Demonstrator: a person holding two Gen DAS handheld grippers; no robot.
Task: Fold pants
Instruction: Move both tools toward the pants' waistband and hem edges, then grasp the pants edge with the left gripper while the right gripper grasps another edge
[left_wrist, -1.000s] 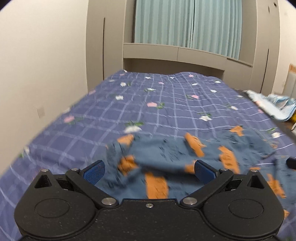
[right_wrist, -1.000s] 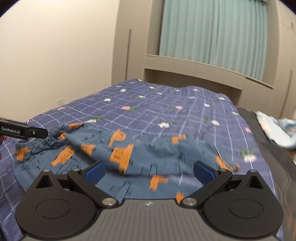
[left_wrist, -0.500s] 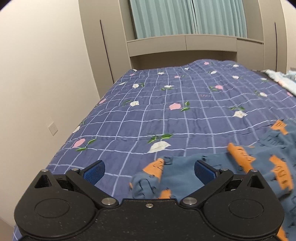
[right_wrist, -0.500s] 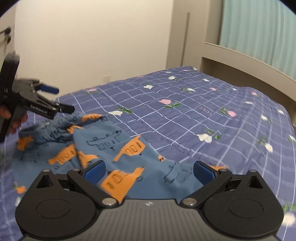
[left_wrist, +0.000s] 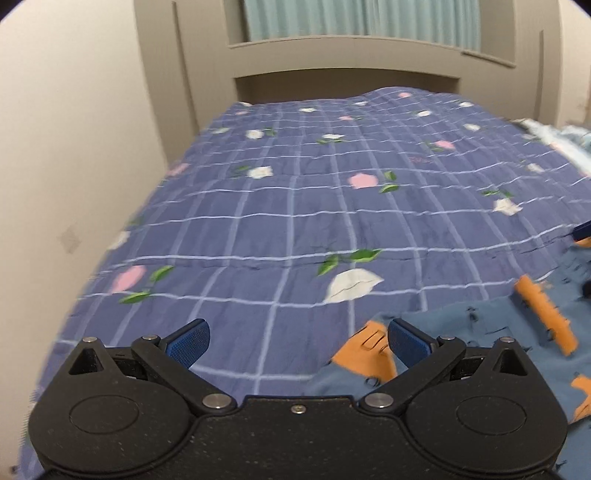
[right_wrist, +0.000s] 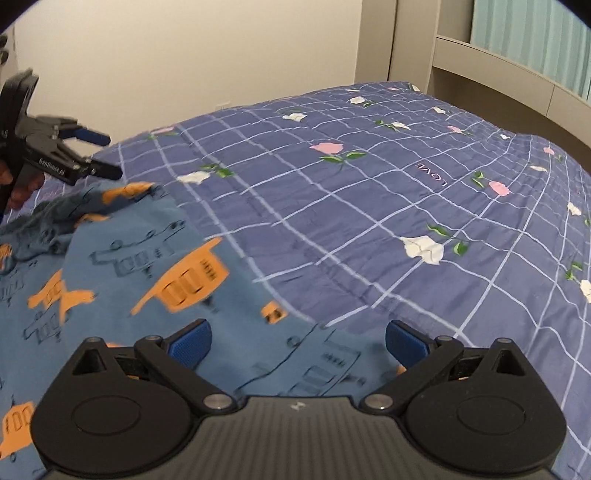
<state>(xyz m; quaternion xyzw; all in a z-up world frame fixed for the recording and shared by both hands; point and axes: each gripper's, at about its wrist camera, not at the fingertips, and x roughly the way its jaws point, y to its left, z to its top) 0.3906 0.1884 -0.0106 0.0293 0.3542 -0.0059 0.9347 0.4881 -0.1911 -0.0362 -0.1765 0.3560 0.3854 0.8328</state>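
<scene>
We're at the lay-out stage, by our read: the pants (right_wrist: 110, 273) (blue, orange bus print) lie crumpled on the purple checked quilt (right_wrist: 369, 206), no clean fold visible yet. Landmark is the pants. Left gripper (left_wrist: 297, 341) hovers low over their left edge, jaws spread wide, nothing between them; its right pad (left_wrist: 408, 341) sits above an orange patch of the fabric, its left pad over bare quilt. In the right wrist view we see the left gripper (right_wrist: 96, 155) from the side, just above the bunched far-left corner of the pants, with a hand (right_wrist: 20, 184) on its grip; whether it touches cloth, we can't tell. Right gripper (right_wrist: 297, 341) is over the near right edge of the pants, jaws also wide apart and holding nothing, tilted down toward the fabric. Next move likely calls for each gripper to drop, pinch an edge, and pull the bunched part flat before folding. Motion blur limits finer detail.
</scene>
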